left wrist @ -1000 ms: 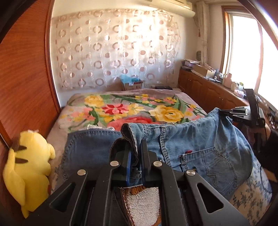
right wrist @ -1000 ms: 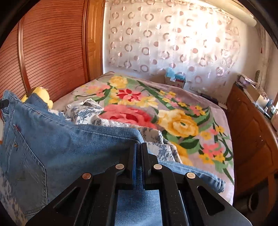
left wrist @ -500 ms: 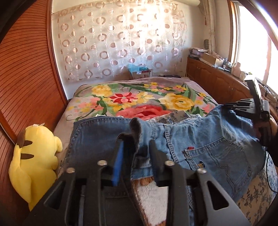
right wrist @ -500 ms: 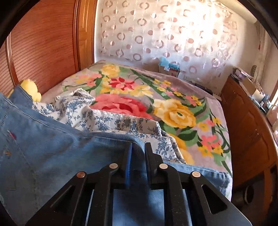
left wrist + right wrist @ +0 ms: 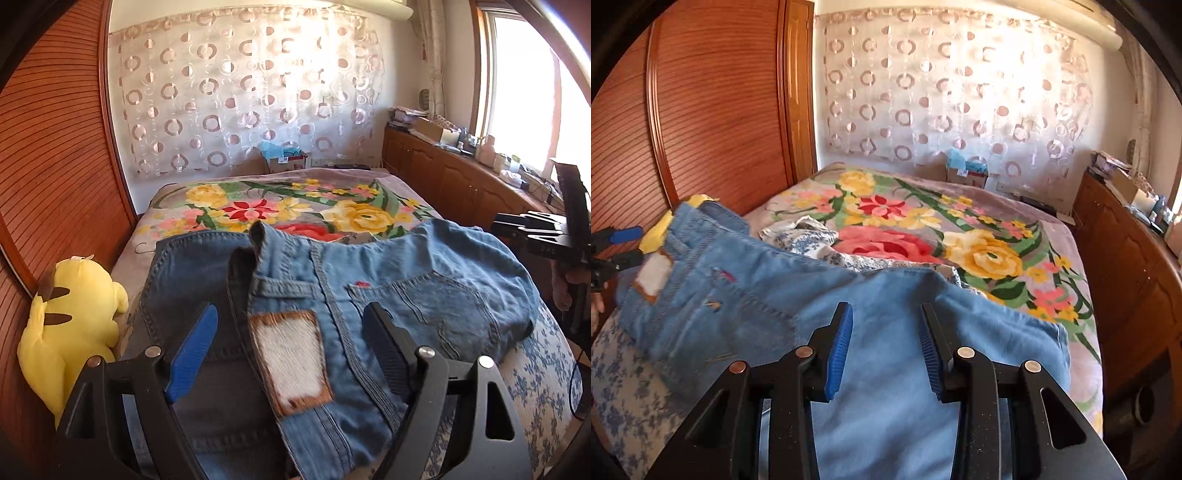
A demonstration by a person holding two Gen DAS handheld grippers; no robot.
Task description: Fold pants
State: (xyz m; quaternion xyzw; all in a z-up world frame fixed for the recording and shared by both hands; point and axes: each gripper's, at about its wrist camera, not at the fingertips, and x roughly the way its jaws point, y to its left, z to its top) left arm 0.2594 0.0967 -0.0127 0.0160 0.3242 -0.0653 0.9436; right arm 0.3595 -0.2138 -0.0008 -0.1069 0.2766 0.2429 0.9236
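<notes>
Left hand-held gripper [image 5: 291, 325]: jaws wide and opening, waistband of the jeans [image 5: 424, 288] with its furry patch [image 5: 290, 363] lying loose between them, pads clear of the cloth. Right hand-held gripper [image 5: 884, 343]: jaws partway apart and opening, denim under the gap, not pinched. Jeans lie folded on the bed [image 5: 173, 218], atop a blue-flowered cloth [image 5: 539, 380], near edge of floral blanket [image 5: 960, 236]. Yellow plush toy [image 5: 70, 325] just left, against wooden panel.
</notes>
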